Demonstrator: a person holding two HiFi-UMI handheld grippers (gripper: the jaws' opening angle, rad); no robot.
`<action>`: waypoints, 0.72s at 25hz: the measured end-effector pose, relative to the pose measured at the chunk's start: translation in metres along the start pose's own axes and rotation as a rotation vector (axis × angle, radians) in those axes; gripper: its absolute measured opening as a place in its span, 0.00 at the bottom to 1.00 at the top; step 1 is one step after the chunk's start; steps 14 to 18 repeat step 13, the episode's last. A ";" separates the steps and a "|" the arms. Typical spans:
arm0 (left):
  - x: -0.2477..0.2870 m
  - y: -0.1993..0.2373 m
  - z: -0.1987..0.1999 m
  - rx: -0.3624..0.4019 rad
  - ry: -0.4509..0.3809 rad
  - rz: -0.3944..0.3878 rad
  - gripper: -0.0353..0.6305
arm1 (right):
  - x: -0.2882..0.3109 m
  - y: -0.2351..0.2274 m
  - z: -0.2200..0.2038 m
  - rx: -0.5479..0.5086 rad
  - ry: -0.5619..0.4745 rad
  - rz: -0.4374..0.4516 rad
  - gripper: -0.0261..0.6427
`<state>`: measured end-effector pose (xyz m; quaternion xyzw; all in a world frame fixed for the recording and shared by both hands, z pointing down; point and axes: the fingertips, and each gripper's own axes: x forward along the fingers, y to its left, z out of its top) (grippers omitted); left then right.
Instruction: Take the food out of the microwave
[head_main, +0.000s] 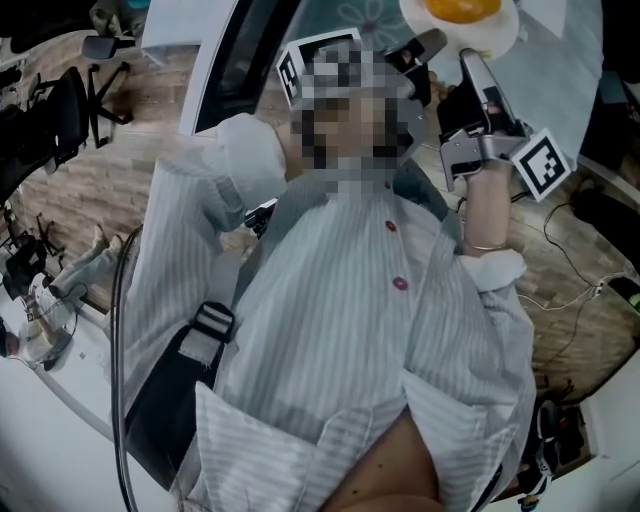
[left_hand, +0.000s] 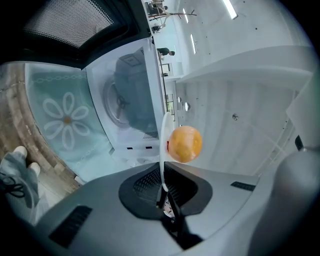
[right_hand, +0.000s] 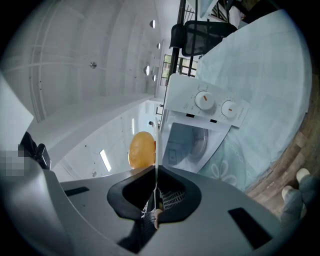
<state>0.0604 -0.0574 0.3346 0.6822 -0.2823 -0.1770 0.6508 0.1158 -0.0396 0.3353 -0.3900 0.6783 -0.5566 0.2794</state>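
The left gripper is clamped on the thin rim of a white plate. The right gripper is clamped on the opposite rim of the same plate. Taking it from both sides is likely meant to keep the plate steady, because the food on it is a single round orange piece that could roll off a tilted plate. The grips are at the very edge, well clear of the food, so neither gripper touches it.

The plate hangs in the air between the two grippers, close in front of the person and raised. It rests on nothing. It carries only that one piece of food, which sits near the middle.

Beyond the plate stands the white microwave, its two knobs facing this way and its dark mesh door swung open. The food is already outside it. The inside looks bare apart from the round turntable, though glare on the walls leaves that a little unsure.

The microwave sits on a tabletop under a pale cloth with a flower print. The far part of the cloth is free, so the plate could probably be set down there.
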 end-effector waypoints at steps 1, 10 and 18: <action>0.001 0.001 0.000 -0.001 0.000 0.000 0.09 | 0.000 0.000 0.000 0.001 0.000 0.001 0.10; 0.000 0.003 0.000 -0.005 -0.009 0.003 0.09 | 0.000 -0.003 -0.001 0.009 0.003 -0.009 0.10; 0.004 0.002 -0.003 -0.007 0.001 -0.006 0.09 | -0.004 -0.004 0.004 0.002 -0.007 -0.019 0.10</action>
